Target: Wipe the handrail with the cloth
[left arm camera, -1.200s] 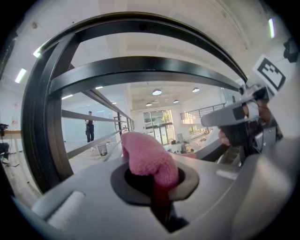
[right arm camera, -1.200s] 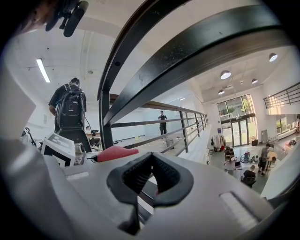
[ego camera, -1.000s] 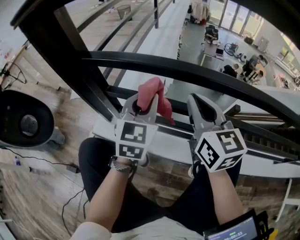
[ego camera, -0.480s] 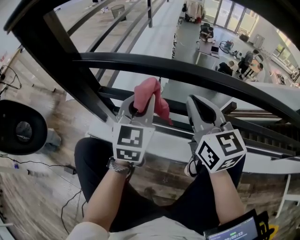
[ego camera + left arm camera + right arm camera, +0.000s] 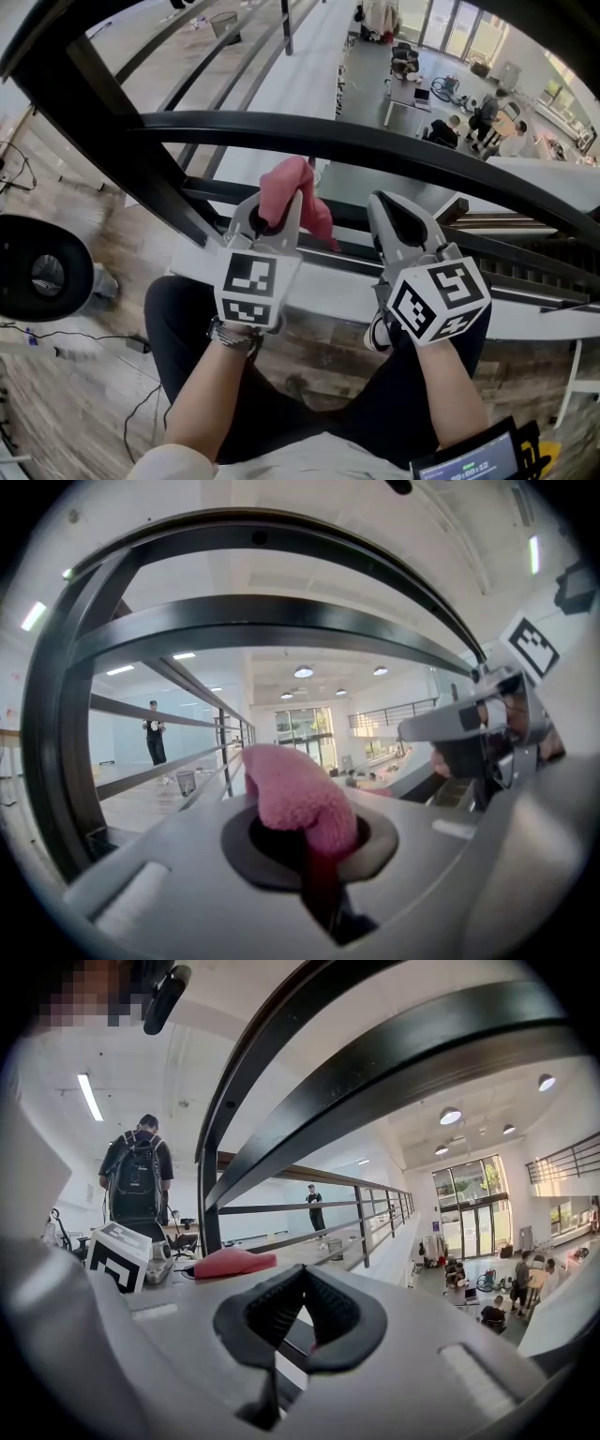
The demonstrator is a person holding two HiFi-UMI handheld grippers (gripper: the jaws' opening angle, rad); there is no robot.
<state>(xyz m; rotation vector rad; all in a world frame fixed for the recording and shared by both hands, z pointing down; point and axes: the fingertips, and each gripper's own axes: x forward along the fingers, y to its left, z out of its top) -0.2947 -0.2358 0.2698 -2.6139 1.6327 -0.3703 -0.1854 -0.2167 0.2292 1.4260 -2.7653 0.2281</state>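
Under the handrail (image 5: 375, 145), cloth poised.
Left gripper (image 5: 270, 214) pinches the pink cloth (image 5: 286, 186) just below the rail, whose long axis runs left to right above it; right gripper (image 5: 401, 223), alongside, has its jaws pressed together, empty.

An open-plan office gallery is indicated by black handrail (image 5: 375, 145) and, at one o'clock, desks (image 5: 405, 91) with people (image 5: 487, 112) below.

Wood-plank floor (image 5: 66, 412). Lower hall: desks (image 5: 410, 91), tall windows (image 5: 448, 28) behind the desks, round ceiling lights (image 5: 303, 671) lit above.
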